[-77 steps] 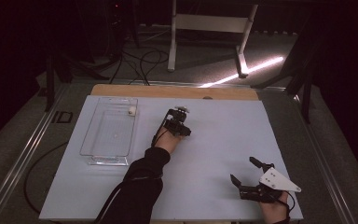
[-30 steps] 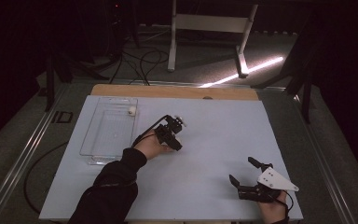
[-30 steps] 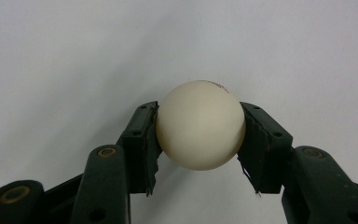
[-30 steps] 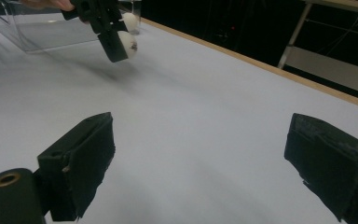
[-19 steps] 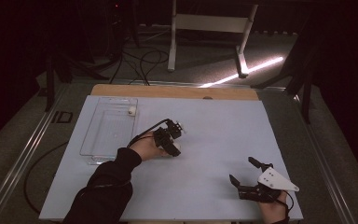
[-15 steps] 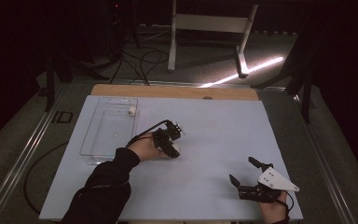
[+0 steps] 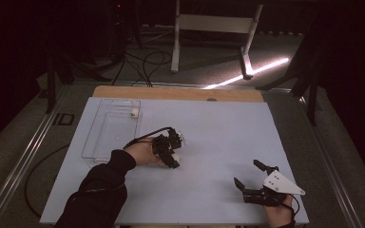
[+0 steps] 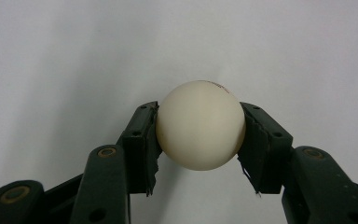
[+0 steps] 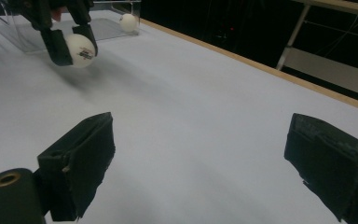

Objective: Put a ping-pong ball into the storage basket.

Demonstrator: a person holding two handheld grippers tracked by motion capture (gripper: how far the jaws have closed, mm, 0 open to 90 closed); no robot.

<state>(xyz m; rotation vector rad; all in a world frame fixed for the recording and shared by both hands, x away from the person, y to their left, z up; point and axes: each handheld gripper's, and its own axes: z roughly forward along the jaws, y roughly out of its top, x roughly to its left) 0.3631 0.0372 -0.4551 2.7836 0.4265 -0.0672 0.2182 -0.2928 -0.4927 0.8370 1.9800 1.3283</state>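
Ball (image 8: 200, 125) pinched by left gripper (image 7: 171, 153) mid-table; tray (image 7: 95, 142) at left edge holds one; right gripper (image 7: 255, 179) spread, idle.

My high view looks forward and down from above my side onto the white table (image 7: 218, 137), far enough back to take in the floor beyond. My left gripper view sits close, looking along its jaws at the white ball (image 8: 200, 125). My right gripper view faces low across the table, sharing that ball (image 9: 80, 50) and the clear tray (image 9: 23, 32).
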